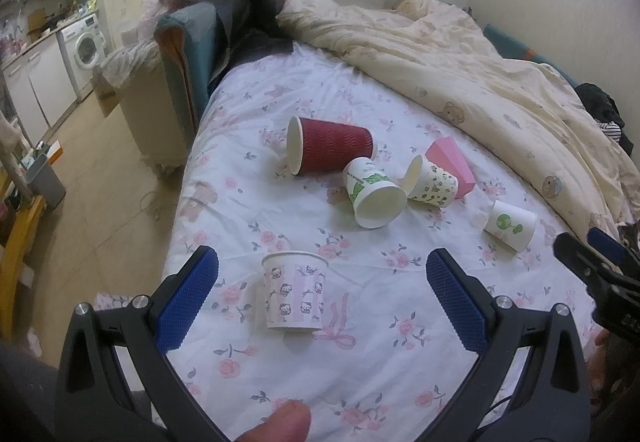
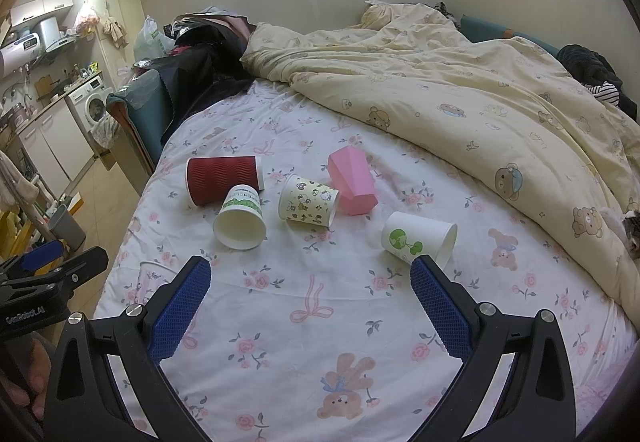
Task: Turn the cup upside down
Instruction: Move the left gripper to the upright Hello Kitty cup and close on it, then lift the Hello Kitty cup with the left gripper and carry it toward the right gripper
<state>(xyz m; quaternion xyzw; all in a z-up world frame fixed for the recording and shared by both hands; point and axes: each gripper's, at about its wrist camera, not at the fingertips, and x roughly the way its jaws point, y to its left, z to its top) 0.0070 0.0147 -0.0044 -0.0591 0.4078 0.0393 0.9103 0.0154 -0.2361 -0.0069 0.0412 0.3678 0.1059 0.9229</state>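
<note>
A white Hello Kitty cup [image 1: 294, 294] stands upright on the floral bed sheet [image 1: 384, 374], between and just beyond my left gripper's [image 1: 320, 274] open blue fingers. Its edge shows in the right wrist view [image 2: 154, 278], behind the left finger. Several cups lie on their sides farther back: a red ribbed cup [image 1: 330, 146], a green-print cup [image 1: 374, 192], a cartoon cup [image 1: 432, 182], a pink cup [image 1: 452, 164] and a white cup with a green globe [image 1: 510, 225]. My right gripper [image 2: 310, 282] is open and empty; the globe cup [image 2: 418, 236] lies just past its right finger.
A cream quilt [image 2: 460, 90] is bunched along the back and right of the bed. Dark clothes [image 2: 204, 66] pile at the head. The bed's left edge drops to the floor [image 1: 100, 210], with a grey bin [image 1: 46, 178] and kitchen units beyond.
</note>
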